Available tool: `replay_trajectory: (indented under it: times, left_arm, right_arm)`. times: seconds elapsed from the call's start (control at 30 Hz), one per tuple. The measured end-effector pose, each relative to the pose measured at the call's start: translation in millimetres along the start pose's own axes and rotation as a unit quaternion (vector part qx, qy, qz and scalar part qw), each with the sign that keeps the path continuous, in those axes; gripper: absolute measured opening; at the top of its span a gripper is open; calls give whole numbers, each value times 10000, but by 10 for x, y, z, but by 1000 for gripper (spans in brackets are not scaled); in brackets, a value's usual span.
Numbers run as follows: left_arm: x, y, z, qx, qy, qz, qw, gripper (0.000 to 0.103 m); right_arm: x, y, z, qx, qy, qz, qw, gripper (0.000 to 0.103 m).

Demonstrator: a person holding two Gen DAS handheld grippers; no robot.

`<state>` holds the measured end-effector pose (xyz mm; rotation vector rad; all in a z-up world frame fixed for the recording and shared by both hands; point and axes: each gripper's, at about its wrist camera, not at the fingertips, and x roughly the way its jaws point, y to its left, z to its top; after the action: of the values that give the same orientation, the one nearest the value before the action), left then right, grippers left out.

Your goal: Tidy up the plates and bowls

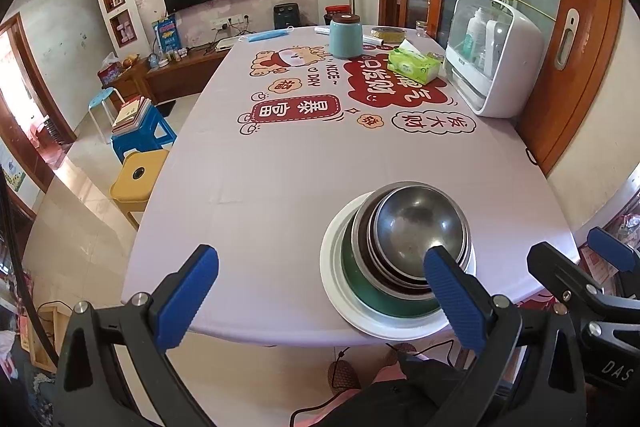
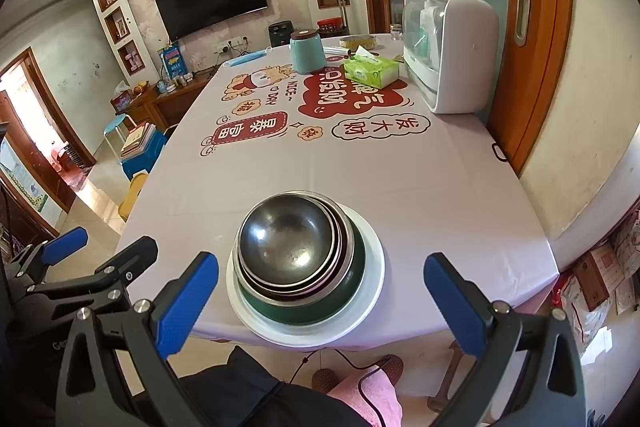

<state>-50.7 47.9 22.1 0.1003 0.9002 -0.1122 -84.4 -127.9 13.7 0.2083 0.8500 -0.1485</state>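
A stack of nested steel bowls sits in a green bowl on a white plate at the table's near edge. My left gripper is open and empty, held above and in front of the table edge, to the left of the stack. My right gripper is open and empty, its blue fingers on either side of the stack in view but held back from it. The right gripper also shows at the right of the left wrist view.
The table has a pale printed cloth. At its far end stand a teal canister, a green tissue box and a white dish cabinet. Stools stand left of the table.
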Motion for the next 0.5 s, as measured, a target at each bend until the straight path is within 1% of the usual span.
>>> replay_trajectory:
  times: [0.5]
  left_arm:
    - [32, -6, -6, 97, 41, -48, 9999, 102]
  right_arm:
    - [73, -34, -41, 141, 61, -43, 9999, 103]
